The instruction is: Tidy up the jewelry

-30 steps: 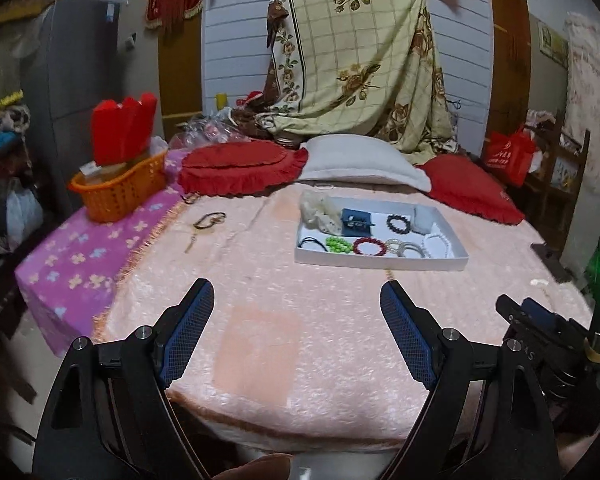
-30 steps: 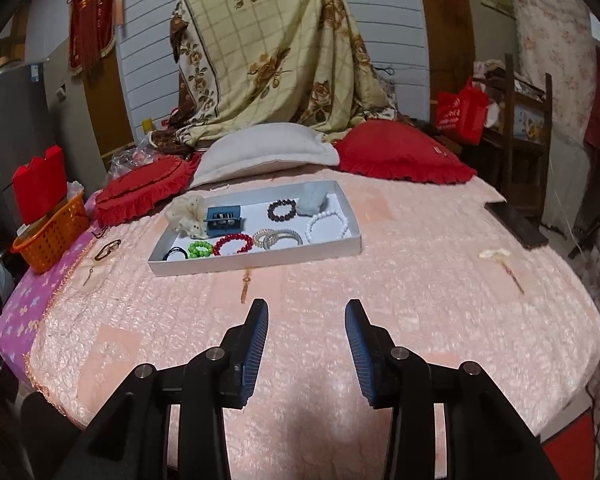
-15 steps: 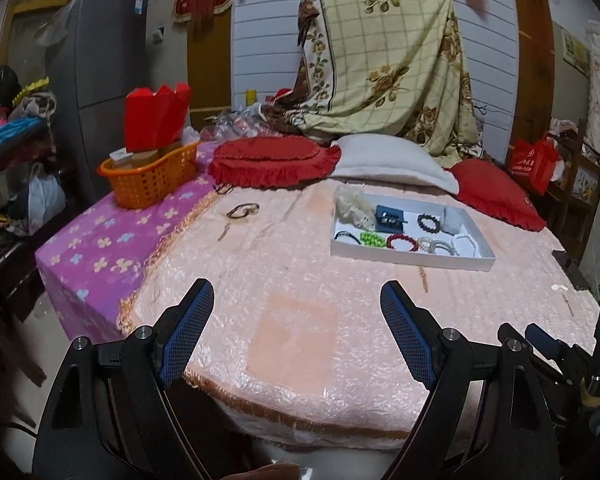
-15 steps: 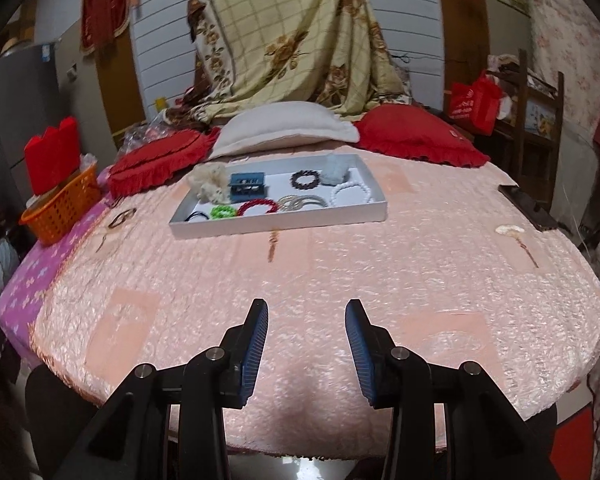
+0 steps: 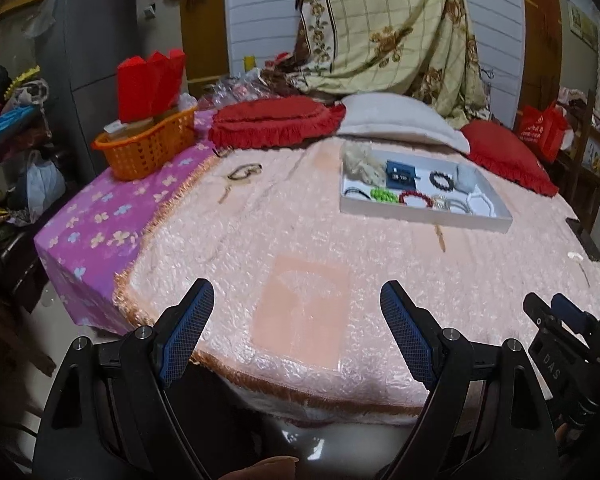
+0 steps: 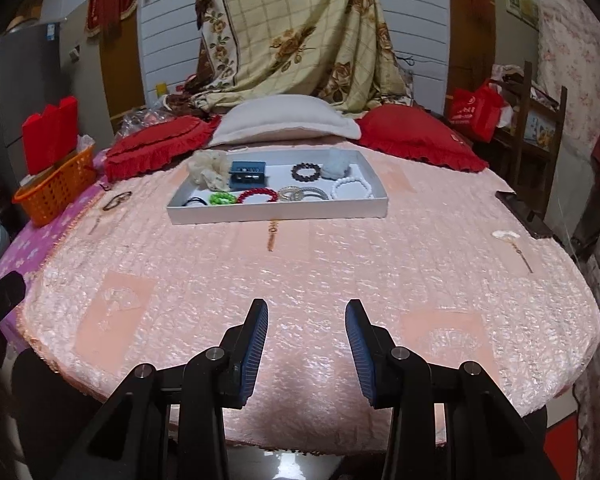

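A white tray (image 6: pixel 280 213) sits at the far middle of the pink-covered table and holds several bead bracelets, a blue box (image 6: pixel 247 173) and a cream scrunchie. It also shows in the left wrist view (image 5: pixel 420 216). Loose pieces lie on the cloth: a dark bracelet (image 5: pixel 244 171) at the far left, a thin gold piece (image 6: pixel 272 234) just in front of the tray, and a white hairpin (image 6: pixel 512 242) at the right. My left gripper (image 5: pixel 296 332) is open and empty over the table's near edge. My right gripper (image 6: pixel 306 344) is open and empty, also at the near edge.
An orange basket (image 5: pixel 148 148) with red boxes stands on a purple cloth at the far left. Red cushions (image 6: pixel 416 140) and a white pillow (image 6: pixel 284 120) line the far edge. A wooden rack (image 6: pixel 540 128) stands at the right. The right gripper shows in the left wrist view (image 5: pixel 572 340).
Both cameras have pulled back and swung slightly left; the tray sits further right in the left view. Both grippers stay open at the same width.
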`<state>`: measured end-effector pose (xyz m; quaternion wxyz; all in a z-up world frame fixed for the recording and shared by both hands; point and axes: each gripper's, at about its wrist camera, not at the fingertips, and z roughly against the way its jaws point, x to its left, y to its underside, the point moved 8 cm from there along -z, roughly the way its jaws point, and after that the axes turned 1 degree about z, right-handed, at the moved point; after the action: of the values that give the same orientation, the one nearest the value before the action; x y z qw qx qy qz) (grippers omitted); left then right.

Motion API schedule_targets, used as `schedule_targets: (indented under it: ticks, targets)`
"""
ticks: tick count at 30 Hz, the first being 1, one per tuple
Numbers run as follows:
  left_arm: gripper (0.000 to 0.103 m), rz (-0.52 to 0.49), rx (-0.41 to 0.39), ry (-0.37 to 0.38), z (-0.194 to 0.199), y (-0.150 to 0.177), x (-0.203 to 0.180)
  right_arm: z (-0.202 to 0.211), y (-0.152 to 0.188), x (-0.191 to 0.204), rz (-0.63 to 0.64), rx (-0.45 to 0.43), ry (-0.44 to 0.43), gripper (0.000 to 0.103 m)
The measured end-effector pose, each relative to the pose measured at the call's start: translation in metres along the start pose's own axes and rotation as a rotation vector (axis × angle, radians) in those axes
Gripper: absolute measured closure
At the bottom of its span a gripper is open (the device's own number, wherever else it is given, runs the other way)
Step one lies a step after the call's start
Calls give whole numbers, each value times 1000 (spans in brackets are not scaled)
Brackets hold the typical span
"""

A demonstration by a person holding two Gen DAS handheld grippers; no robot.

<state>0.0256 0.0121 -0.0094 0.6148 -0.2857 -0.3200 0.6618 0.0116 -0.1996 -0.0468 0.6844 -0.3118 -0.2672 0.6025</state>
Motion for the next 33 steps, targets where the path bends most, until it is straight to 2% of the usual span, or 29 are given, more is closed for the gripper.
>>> schedule_targets:
  ticks: [8, 16, 33]
  targets:
    - [18, -39, 62, 18, -21, 12, -13, -21, 12, 4, 8, 50, -18, 64]
    - [18, -54, 73, 37, -20, 15, -20, -18, 12, -7, -29, 42, -6, 64]
    - [18, -51, 114, 75, -25, 19, -24, -15, 8, -5, -15, 23, 11, 64]
